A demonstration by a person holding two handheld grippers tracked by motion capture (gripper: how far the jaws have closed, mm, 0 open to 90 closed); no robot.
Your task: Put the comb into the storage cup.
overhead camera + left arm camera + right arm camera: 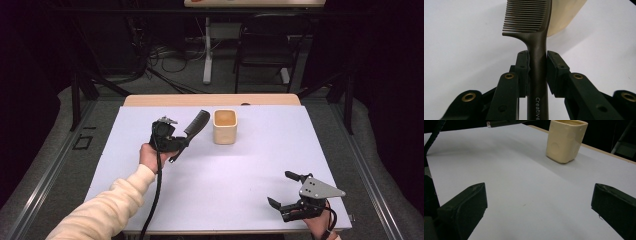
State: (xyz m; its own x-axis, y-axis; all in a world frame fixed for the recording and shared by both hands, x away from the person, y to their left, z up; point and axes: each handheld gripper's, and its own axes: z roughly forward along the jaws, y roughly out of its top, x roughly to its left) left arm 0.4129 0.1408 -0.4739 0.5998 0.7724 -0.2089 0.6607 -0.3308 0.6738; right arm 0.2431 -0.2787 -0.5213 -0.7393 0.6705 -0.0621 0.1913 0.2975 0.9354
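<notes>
Two grippers are on the table, one working and one idle. The left gripper [184, 141] pinches a dark comb [196, 123] by its handle; in the left gripper view both pads press flat against the handle [537, 75] from either side, with the toothed head [526, 15] projecting beyond the jaws. From the high view, the comb is lifted off the white table [225, 170] and slants up toward the far right, its head just left of the cream cup [225, 127]. Comb and cup appear apart, not touching; the exact gap cannot be told.

The right gripper [287, 192] sits at the near right corner of the table, well away from the cup. Its jaws stand spread wide, nothing between them; the right gripper view looks past both black jaws at the cup [566, 140] on bare table.

Progress, as judged: the comb is picked up and securely held, and is carried most of the way toward the cup. Likely goal is dropping the comb into the cup, which stands upright and looks empty from above. Remaining: bring the comb head over the cup's opening, tilt or lower it in, release. Placement not yet started. Right gripper has no visible role so far.
</notes>
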